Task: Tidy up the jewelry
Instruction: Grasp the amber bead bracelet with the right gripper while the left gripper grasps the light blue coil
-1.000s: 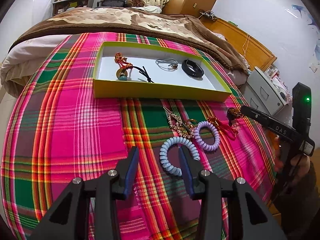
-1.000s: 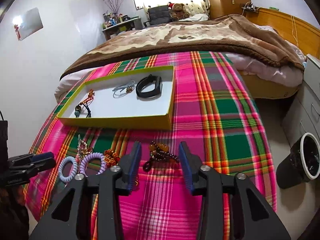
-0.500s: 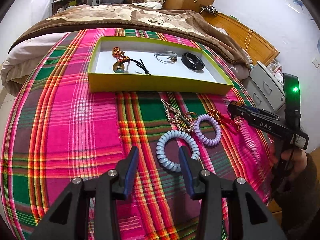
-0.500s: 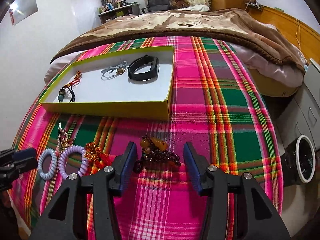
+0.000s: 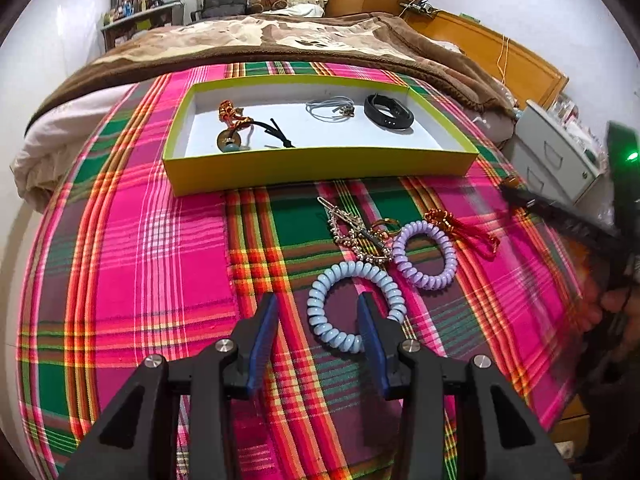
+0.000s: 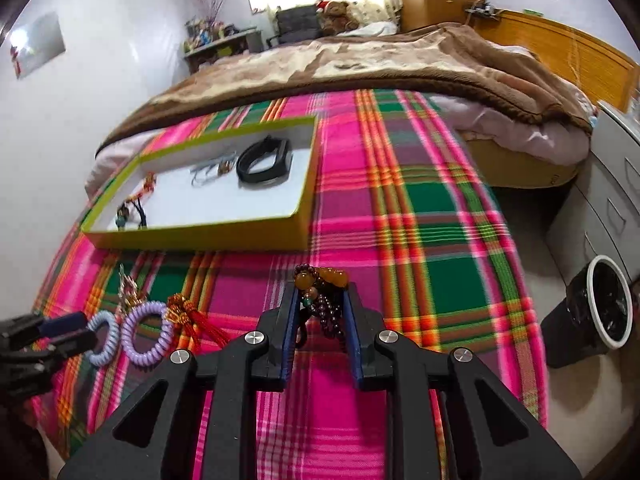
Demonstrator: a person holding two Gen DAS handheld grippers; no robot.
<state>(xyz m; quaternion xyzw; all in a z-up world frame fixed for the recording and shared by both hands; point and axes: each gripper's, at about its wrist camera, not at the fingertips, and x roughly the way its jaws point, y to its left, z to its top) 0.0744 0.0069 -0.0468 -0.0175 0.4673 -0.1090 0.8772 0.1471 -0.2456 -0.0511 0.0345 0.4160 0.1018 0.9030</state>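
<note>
Gripping a dark bead bracelet [image 6: 322, 300] with amber stones: right gripper [image 6: 320, 308], jaws closed on the bunched strand, centre of frame, apparently lifted off the plaid blanket [image 6: 400, 200], though contact below cannot be confirmed.

Open and empty: left gripper [image 5: 318, 324], lower centre of frame, right finger overlapping the pale blue coil hair tie [image 5: 356, 304].

Lying on the blanket right of centre in the left view: lilac coil hair tie [image 5: 426, 254], rhinestone hair clip [image 5: 352, 232], red knotted tassel charm [image 5: 460, 228].

Sitting in the upper half of both views: yellow-green tray [image 5: 320, 168], already holding a black wristband [image 5: 388, 111], a pale cord loop [image 5: 330, 106] and a corded coin pendant [image 5: 232, 132].

Recommended handling for the bracelet, by judgement: keep the squeeze steady so hanging loops do not slip; carry up and left over the near tray wall with clearance; lower onto bare white floor right of the wristband [image 6: 264, 162]; release only once the beads rest.
</note>
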